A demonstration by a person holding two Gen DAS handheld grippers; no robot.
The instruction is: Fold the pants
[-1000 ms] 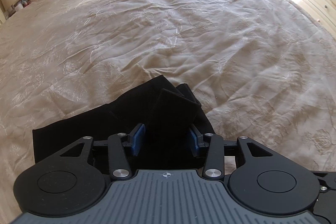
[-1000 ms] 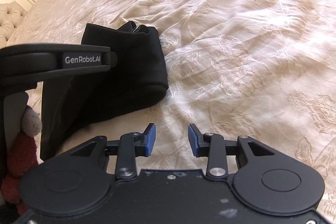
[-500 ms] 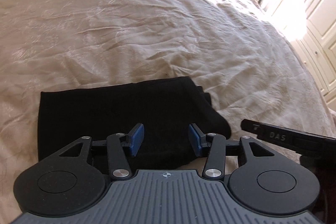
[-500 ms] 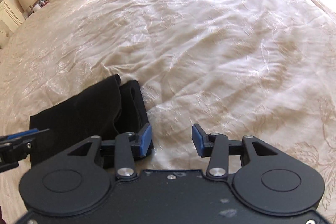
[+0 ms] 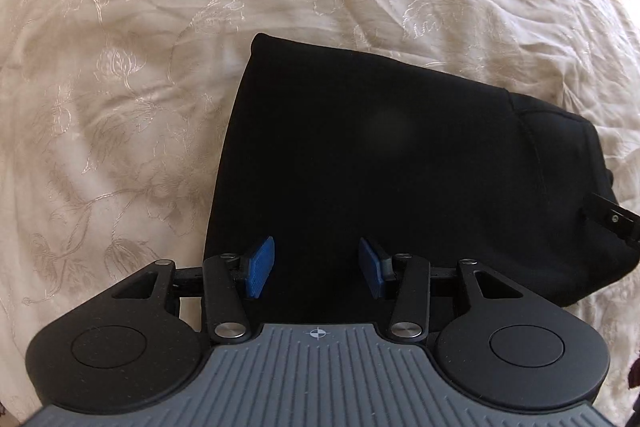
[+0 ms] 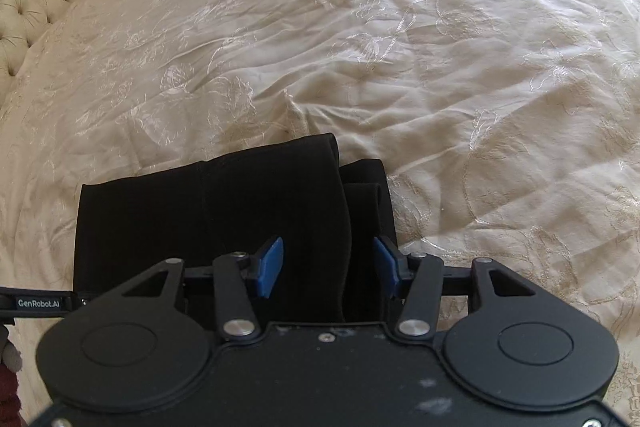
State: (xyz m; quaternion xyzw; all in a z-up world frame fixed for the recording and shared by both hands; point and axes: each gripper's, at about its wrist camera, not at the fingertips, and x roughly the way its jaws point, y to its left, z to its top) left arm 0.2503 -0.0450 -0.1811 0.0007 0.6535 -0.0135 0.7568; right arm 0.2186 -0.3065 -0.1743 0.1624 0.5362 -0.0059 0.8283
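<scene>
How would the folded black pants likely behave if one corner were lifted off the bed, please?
The pants would probably droop: the cloth looks soft, with rounded folds. The layers lie loose and offset at one end, so the fold might open. They probably won't slide far on the creased bedspread.

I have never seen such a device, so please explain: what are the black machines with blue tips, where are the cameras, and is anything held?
These are two hand-held grippers, one in each of a person's hands. Each picture comes from a camera on one gripper, looking forward along its blue fingers. Black folded pants lie on a cream bedspread. The left gripper points down over them, open. The right gripper is over their layered edge; its jaws have just been opening. Nothing is held.
</scene>
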